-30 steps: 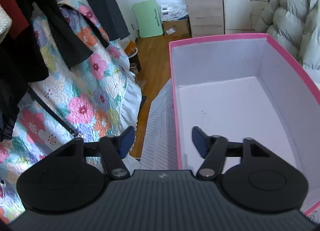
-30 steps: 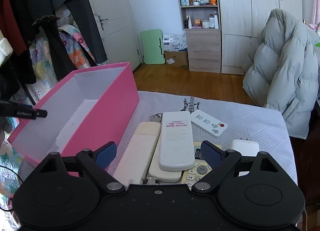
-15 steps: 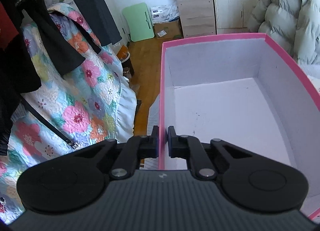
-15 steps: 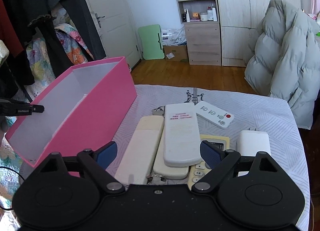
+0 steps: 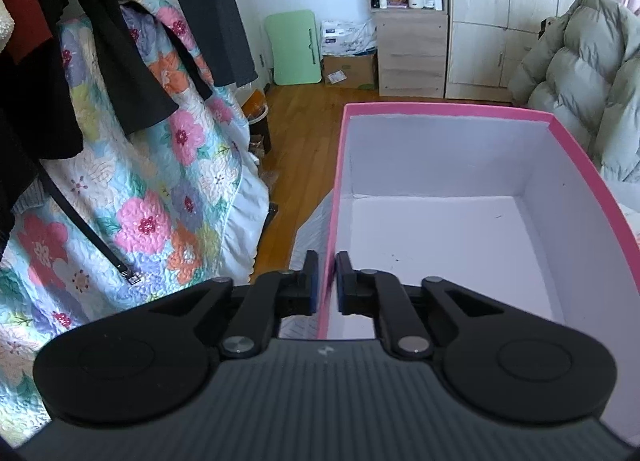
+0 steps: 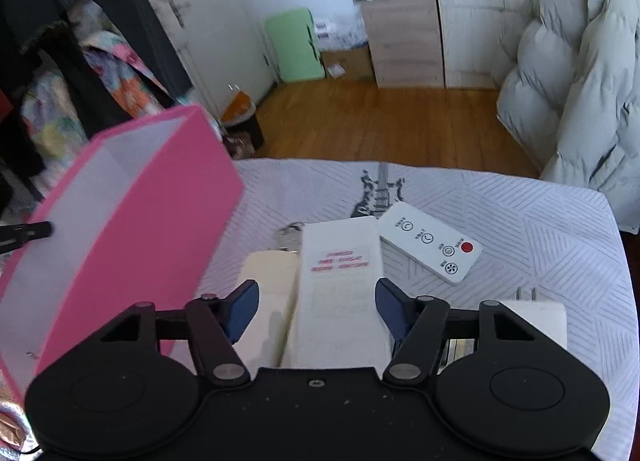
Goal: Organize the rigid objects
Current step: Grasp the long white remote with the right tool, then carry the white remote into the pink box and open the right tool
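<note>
My left gripper (image 5: 327, 281) is shut on the near left wall of the pink box (image 5: 448, 112), whose white inside holds nothing. In the right wrist view the pink box (image 6: 152, 217) stands at the left of the table, with a tip of the left gripper at its near wall. My right gripper (image 6: 316, 307) hangs over a white remote with red print (image 6: 340, 277). Its jaws are closing with that remote between them, pads still apart from its sides. A cream remote (image 6: 268, 301) lies beside it on the left.
A small white remote with a red button (image 6: 430, 247) and a white plug adapter (image 6: 536, 315) lie on the striped tablecloth (image 6: 540, 229). Keys (image 6: 290, 233) peek out behind the remotes. A floral quilt (image 5: 120, 189) and a puffy coat (image 6: 580, 73) flank the table.
The left gripper closed on the pink box's wall and holds it. The right gripper moved forward and down over the white remote, and its jaws narrowed around it.
</note>
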A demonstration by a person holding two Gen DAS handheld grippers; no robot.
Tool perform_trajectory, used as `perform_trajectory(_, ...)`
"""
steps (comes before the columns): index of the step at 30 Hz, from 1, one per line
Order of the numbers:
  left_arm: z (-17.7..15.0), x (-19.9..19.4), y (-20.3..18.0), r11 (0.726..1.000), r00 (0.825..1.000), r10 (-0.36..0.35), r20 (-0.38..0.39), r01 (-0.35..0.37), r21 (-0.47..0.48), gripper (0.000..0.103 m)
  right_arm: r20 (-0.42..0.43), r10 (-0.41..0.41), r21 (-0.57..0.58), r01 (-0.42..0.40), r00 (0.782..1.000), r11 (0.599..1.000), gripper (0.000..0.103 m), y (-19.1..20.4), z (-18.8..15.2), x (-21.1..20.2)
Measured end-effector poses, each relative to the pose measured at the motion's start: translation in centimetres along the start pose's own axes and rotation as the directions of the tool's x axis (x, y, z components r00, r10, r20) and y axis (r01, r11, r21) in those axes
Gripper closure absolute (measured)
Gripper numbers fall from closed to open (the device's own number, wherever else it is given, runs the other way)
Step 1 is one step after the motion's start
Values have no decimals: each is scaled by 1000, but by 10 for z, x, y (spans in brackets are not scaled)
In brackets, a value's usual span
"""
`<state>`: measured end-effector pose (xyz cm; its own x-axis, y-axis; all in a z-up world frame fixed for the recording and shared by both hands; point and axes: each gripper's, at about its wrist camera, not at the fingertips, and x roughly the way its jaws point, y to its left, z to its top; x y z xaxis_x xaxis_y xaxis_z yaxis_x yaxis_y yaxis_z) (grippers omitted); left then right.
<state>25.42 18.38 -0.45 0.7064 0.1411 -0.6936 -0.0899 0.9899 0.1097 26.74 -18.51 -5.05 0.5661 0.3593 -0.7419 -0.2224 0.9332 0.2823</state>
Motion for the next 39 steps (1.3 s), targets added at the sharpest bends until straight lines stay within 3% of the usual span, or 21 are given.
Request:
perform_trajectory(10,-3,-1,3,1000,999,-15,30,15,-19,98,-83,-74,-9,74,994,997,34,1,25,46)
perform_trajectory(12,-4,-2,1,1000,999,-5,38,5,-10,98,-77,-73,7,73,994,997,42,-1,25,44)
perform_trajectory(23,-12,-3,4,998,998,-12,57,15,-65,97,119,-38,-39,43,992,998,42,13,6,-33)
perform_trajectory(32,-13,-2,4,998,998,-11,61,15,-62,97,227,-25,-90,47,973,995,42,38,-3,-86)
perform_trajectory(39,-13,-2,0,1000,998,5,64,-3,-25,97,298,59,-185,-3,953,983,42,70,14,-117)
